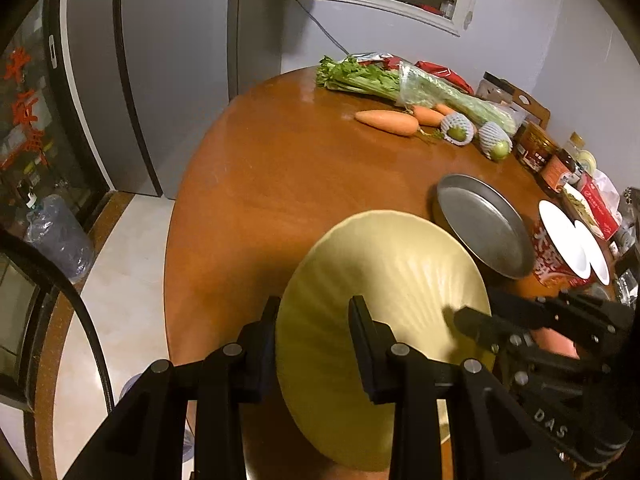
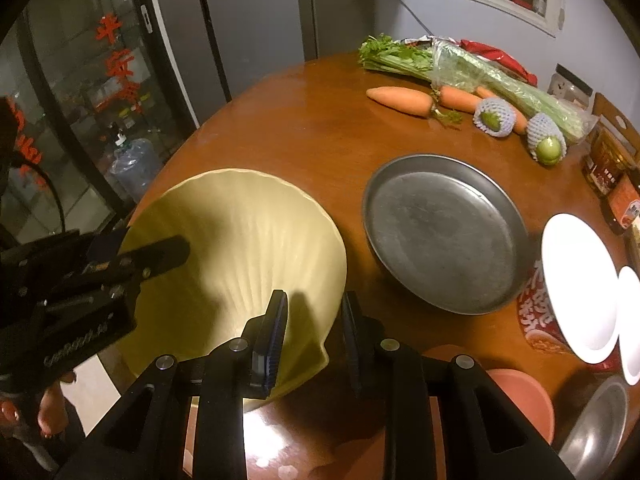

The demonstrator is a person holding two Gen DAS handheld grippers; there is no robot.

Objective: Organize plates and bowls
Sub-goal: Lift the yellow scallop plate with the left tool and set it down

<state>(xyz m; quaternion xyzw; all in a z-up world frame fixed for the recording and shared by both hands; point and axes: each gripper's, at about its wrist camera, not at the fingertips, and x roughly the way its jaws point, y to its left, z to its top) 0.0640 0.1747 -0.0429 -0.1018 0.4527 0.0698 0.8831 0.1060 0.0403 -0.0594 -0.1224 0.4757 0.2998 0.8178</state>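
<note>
Yellow plate, fluted like a shell, held tilted above the near edge of the desk. Both grippers are on it at once.

Left gripper: fingers pinch the near rim, one finger under, one on the upper face. Right gripper: fingers pinch the rim on the opposite side, in the same way. In each wrist view the other gripper's finger lies across the plate's face.

Handling, as I judge it: looks like glazed ceramic, so stiff, fairly heavy for its width, smooth and slippery, and it would chip or break if dropped. The rim is the only place to grip; the ridges may give the pads a little bite. Two rim grips opposite each other keep it from swinging. One grip alone would let it pivot.

Nearby: metal pan just right of the plate, white plates further right on a red carton, pink bowl at the near right. Carrots and celery sit well apart at the far side.
</note>
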